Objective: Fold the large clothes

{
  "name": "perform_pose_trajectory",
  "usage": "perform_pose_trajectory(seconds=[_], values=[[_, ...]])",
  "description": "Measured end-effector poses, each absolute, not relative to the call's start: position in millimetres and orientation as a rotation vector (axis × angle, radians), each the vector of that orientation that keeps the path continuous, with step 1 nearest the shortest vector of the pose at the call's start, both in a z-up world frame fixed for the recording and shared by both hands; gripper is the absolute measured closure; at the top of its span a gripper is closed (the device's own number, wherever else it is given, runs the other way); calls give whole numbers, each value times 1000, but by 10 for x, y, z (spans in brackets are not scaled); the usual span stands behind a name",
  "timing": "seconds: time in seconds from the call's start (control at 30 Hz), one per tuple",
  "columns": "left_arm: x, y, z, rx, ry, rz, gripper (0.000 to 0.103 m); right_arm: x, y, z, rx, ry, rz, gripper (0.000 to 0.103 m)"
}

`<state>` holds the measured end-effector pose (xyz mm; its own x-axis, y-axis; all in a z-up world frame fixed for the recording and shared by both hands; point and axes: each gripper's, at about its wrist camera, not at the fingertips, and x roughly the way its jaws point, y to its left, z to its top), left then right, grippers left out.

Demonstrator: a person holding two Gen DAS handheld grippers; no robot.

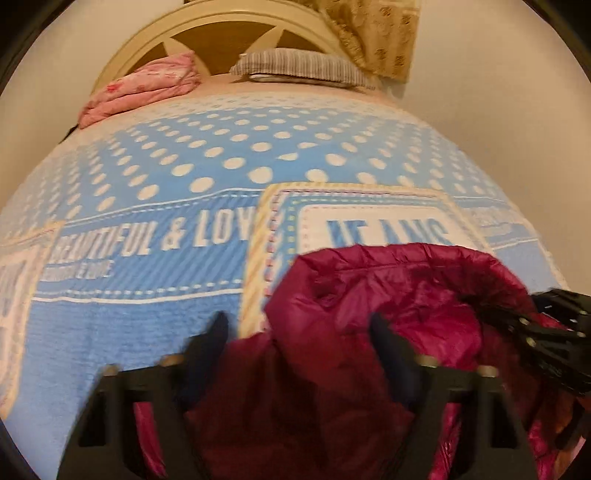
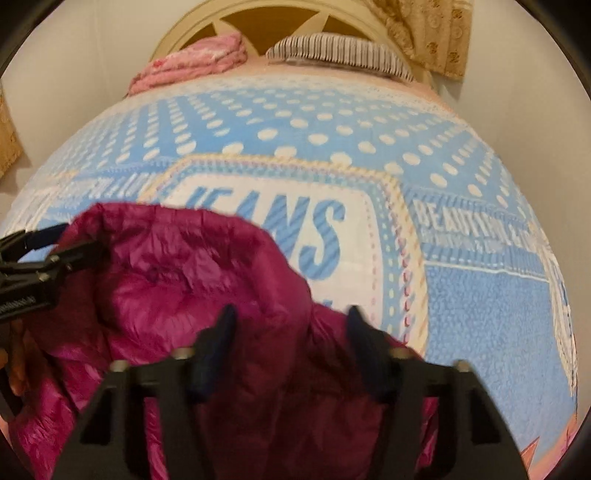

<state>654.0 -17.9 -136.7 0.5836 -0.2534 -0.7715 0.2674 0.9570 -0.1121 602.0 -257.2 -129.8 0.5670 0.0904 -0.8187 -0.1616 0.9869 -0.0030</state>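
A magenta puffer jacket (image 1: 369, 295) lies bunched on the near part of the bed, one quilted edge standing up and folded over. My left gripper (image 1: 299, 328) has jacket fabric filling the gap between its dark fingers (image 1: 384, 339) and is shut on it. In the right wrist view the jacket (image 2: 177, 280) fills the lower left. My right gripper (image 2: 290, 321) is also shut on a bulge of the fabric. Each gripper shows in the other's view: the right gripper (image 1: 517, 325) at the jacket's right edge, the left gripper (image 2: 55, 258) at its left edge.
The bed is covered by a blue blanket (image 1: 147, 332) with white dots and lettering. A folded pink cloth (image 1: 147, 85) and a striped pillow (image 1: 299, 66) lie at the cream headboard (image 1: 147, 40). A patterned curtain (image 1: 373, 33) hangs at the back right. White walls flank the bed.
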Motion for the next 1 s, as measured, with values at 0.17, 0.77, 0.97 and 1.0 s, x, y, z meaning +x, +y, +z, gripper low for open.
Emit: perform_pose_trajectory(seconds=[0.17, 0.77, 0.97, 1.0], values=[[6320, -112, -1259, 9, 853, -336, 88, 5879, -2665, -1280, -94, 931, 156, 86], [5723, 62, -1232, -37, 818, -392, 87, 5467, -2809, -1520, -196, 862, 138, 89], [5620, 73, -779, -73, 685, -328, 62, 5446, -2823, -1588, -187, 847, 141, 89], [5663, 82, -725, -96, 669, -299, 48, 5443, -2823, -1590, -186, 844, 143, 89]])
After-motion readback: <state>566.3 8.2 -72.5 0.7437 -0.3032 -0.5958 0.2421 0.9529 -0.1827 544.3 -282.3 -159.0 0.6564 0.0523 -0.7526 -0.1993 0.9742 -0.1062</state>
